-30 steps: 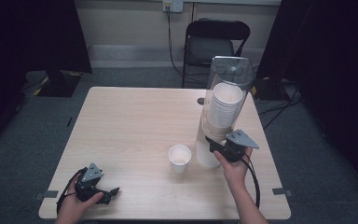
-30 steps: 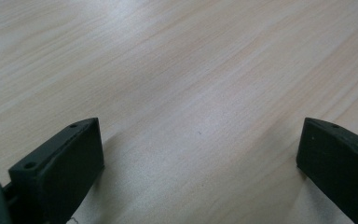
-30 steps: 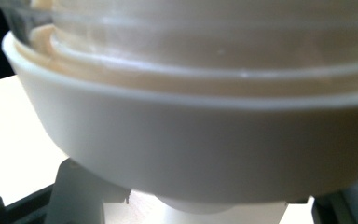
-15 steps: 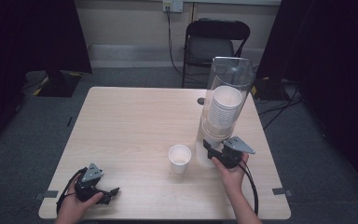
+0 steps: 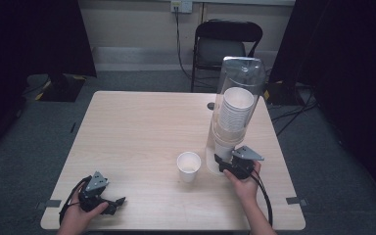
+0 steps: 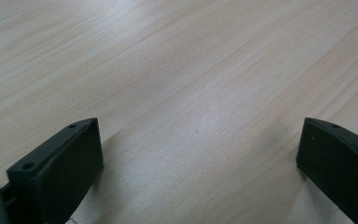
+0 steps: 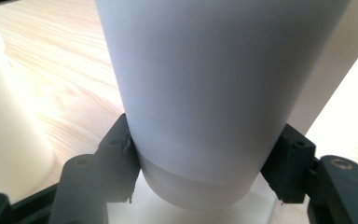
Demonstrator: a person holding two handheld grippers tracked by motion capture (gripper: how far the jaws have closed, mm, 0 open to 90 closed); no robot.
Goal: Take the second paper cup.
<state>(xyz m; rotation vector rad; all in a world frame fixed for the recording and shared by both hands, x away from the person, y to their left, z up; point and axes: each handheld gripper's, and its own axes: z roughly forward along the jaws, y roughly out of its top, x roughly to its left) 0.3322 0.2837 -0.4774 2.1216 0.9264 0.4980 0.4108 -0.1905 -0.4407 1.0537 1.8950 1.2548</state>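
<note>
Tabletop scene: right gripper point(image 7: 200, 186) fingers seemingly clamp the dispenser's lowest cup point(image 7: 205, 107); left gripper point(image 6: 200, 168) gapes.

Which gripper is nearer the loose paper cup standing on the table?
Right. The right gripper is just beside the cup, its jaws pressed around the lowest cup under the dispenser. The left gripper rests open near the table's front left corner, farther off.

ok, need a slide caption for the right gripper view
Right gripper closed on the lowest paper cup under the dispenser, a second cup standing beside it.
</note>
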